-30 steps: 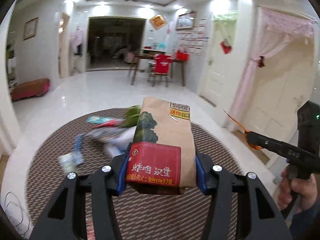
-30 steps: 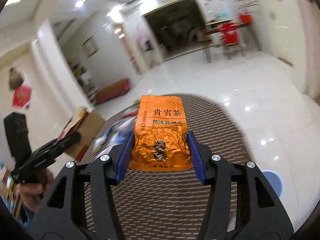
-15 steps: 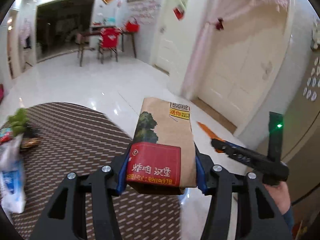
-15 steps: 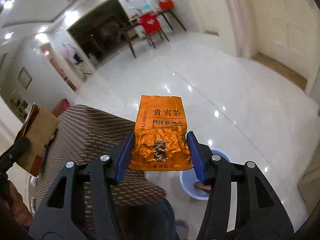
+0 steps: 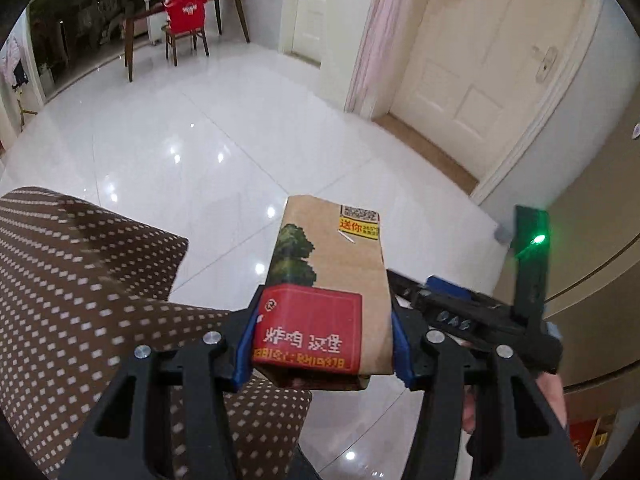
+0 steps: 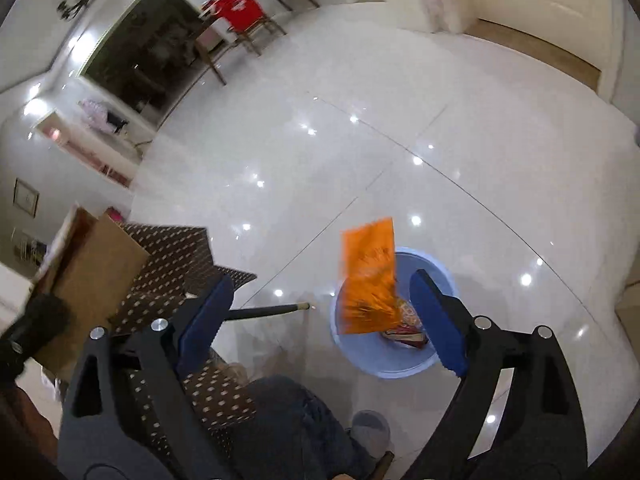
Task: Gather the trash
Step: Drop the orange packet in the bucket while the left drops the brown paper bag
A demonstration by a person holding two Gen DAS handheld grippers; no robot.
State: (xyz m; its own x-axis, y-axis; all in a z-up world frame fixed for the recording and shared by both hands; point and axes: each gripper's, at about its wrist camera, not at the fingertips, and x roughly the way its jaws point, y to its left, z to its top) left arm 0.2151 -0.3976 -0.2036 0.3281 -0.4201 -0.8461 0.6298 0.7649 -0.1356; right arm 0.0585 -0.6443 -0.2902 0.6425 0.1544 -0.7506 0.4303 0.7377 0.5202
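Observation:
My left gripper [image 5: 322, 344] is shut on a brown paper food bag [image 5: 328, 276] with a red label, held above the white floor beside the rug's edge. The bag also shows at the left of the right wrist view [image 6: 96, 264]. My right gripper [image 6: 320, 316] is open with wide jaws. An orange tea packet [image 6: 368, 280] is loose between them, blurred, falling over a light blue bin [image 6: 400, 364] on the floor. The bin holds other wrappers [image 6: 406, 326].
A brown dotted rug [image 5: 72, 280] lies at the left. The person's leg and shoe [image 6: 368, 432] are below the right gripper, near the bin. A table with a red-covered chair [image 5: 186, 20] stands far back. A cream door [image 5: 480, 80] is at the right.
Both grippers swung right from the rug to the floor by the bin. The right gripper opened and let go of the orange packet, which drops toward the bin. The left still holds the bag.

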